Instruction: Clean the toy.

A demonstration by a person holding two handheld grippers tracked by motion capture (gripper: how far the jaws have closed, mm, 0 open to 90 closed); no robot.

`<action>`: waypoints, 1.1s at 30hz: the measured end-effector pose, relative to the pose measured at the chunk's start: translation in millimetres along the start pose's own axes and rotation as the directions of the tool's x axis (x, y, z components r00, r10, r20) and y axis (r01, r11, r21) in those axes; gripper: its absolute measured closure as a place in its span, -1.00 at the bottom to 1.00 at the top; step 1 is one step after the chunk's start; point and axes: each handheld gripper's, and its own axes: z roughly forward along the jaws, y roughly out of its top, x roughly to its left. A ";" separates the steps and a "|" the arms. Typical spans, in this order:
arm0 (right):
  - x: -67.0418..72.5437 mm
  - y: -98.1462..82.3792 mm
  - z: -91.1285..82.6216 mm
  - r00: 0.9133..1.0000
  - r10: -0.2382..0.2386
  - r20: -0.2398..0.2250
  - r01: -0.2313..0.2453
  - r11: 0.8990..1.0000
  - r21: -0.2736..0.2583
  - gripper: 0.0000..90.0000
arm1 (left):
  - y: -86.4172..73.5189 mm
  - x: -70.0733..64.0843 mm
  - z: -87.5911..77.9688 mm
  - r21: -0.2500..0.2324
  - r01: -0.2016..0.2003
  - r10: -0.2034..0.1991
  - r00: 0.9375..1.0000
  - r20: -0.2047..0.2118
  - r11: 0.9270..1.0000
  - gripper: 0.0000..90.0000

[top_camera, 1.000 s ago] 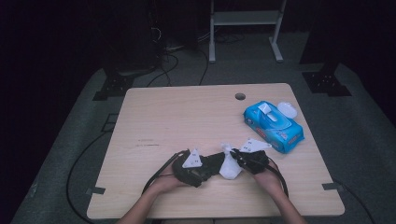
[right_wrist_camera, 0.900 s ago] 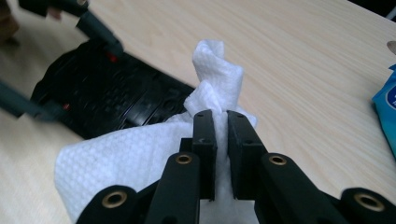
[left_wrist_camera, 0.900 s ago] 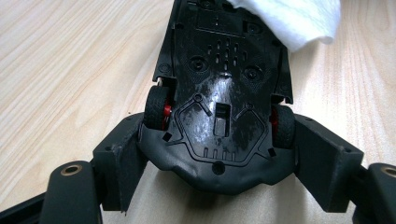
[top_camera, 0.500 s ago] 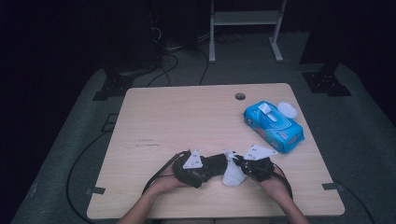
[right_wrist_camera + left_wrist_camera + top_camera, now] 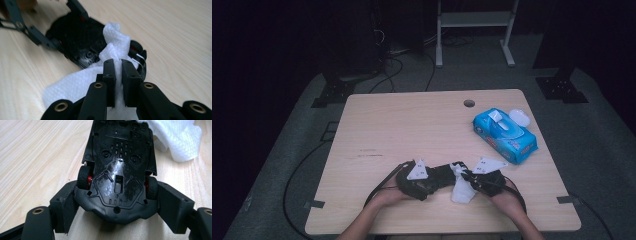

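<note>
Lying beyond toy car [image 5: 117, 167], wipes pack [image 5: 505, 135], table [image 5: 412, 125]

Two grippers are showing low in the high view, a left gripper [image 5: 439, 175] and a right gripper [image 5: 467, 176], each sitting in one of two hands. Between them, one black toy car [image 5: 120, 170] is lying belly-up and one white wipe [image 5: 82, 80] is hanging near the frame's lower middle. At the right, one blue wipes pack [image 5: 505, 135] is lying on the one wooden table [image 5: 412, 120], and one small round hole [image 5: 469, 103] is showing near the table's upper edge.
</note>
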 end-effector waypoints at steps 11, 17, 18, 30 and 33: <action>10.8 25.7 8.2 0.997 -0.051 -0.066 0.051 0.999 0.008 0.82 | 0.8 -0.9 0.6 0.000 -0.003 0.003 1.000 0.002 1.000 -0.47; 30.2 39.4 36.5 0.984 -0.101 -0.150 0.109 0.993 0.046 0.82 | 1.3 -1.2 1.9 -0.006 0.003 -0.003 1.000 0.012 1.000 -0.47; 33.8 42.3 40.2 0.980 -0.105 -0.167 0.113 0.993 0.042 0.82 | 1.6 -1.0 1.9 -0.004 -0.003 0.003 1.000 0.011 1.000 -0.47; 31.5 51.0 48.6 0.975 -0.131 -0.181 0.139 0.990 0.032 0.83 | 1.7 -1.8 1.6 -0.001 -0.003 0.003 1.000 0.008 1.000 -0.47; 15.5 46.6 43.2 0.989 -0.077 -0.123 0.081 0.996 0.026 0.83 | 1.5 -1.1 1.5 0.000 -0.002 0.002 1.000 0.009 1.000 -0.47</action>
